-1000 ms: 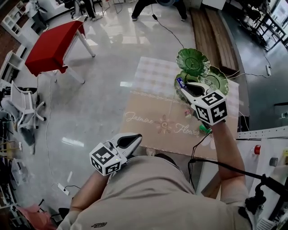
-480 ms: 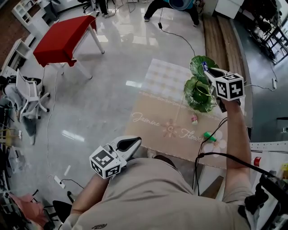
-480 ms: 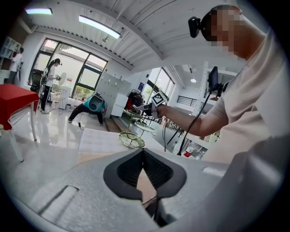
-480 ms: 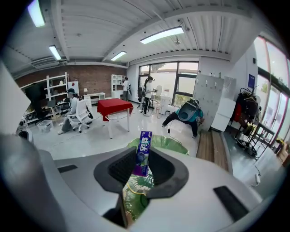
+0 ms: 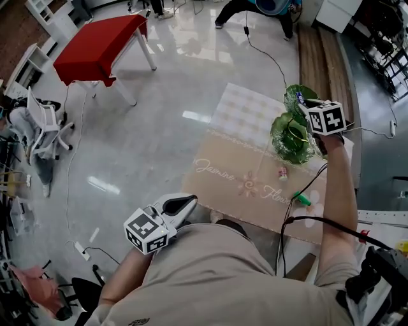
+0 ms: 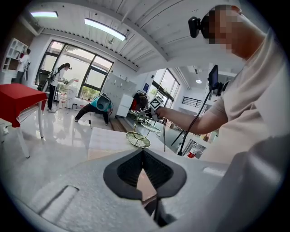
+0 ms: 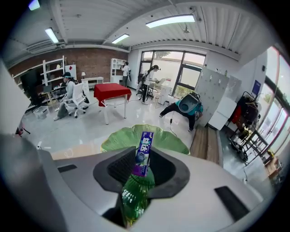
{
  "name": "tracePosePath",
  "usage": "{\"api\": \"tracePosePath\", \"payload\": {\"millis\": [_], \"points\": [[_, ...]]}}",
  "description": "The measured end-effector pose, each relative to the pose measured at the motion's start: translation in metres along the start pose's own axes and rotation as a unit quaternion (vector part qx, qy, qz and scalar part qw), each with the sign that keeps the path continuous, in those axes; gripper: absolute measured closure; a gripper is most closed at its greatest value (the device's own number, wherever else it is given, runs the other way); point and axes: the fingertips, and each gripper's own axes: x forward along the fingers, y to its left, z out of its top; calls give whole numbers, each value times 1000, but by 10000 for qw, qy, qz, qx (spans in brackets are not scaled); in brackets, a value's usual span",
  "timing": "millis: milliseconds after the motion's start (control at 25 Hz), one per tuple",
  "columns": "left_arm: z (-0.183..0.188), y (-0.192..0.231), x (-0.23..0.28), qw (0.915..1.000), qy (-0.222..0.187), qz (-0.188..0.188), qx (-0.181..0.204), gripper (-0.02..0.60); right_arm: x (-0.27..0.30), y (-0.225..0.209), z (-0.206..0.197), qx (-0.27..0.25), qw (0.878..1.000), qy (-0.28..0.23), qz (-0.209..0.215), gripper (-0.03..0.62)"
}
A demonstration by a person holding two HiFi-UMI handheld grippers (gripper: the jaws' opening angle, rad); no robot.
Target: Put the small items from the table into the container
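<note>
My right gripper (image 5: 302,102) hovers over the top plate of a green tiered plate stand (image 5: 290,137) at the table's far right. A blue-and-purple gum packet (image 7: 144,152) stands upright between its jaws, which are opening, with the green leaf-shaped plate (image 7: 170,140) right below. On the beige tablecloth (image 5: 236,165) lie a small pink item (image 5: 282,172) and a green item (image 5: 301,198). My left gripper (image 5: 189,202) is held near the body at the table's near edge, shut and empty; in its own view (image 6: 144,153) the stand (image 6: 138,140) shows ahead.
A red-covered table (image 5: 102,48) stands on the glossy floor at the far left, with an office chair (image 5: 39,121) beyond it. Cables run over the floor. A person bends down at the back (image 5: 255,7). A wooden bench (image 5: 331,57) lies behind the table.
My right gripper has carried the gum packet away from the table's middle to above the upper plate of the green stand. The left gripper has drifted slightly and stays shut.
</note>
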Motion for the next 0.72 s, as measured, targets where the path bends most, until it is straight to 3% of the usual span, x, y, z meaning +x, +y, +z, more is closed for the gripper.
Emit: {"api": "tracePosePath", "payload": {"millis": [360,720], "points": [[7,18,-13,9998,29,-217,47,574,-22,-1,13,84,9983,-255,-526,447],[21,28,-32,9963,95,-808,287,574,-88,61,18,400,9930,-766,-806,484]]}}
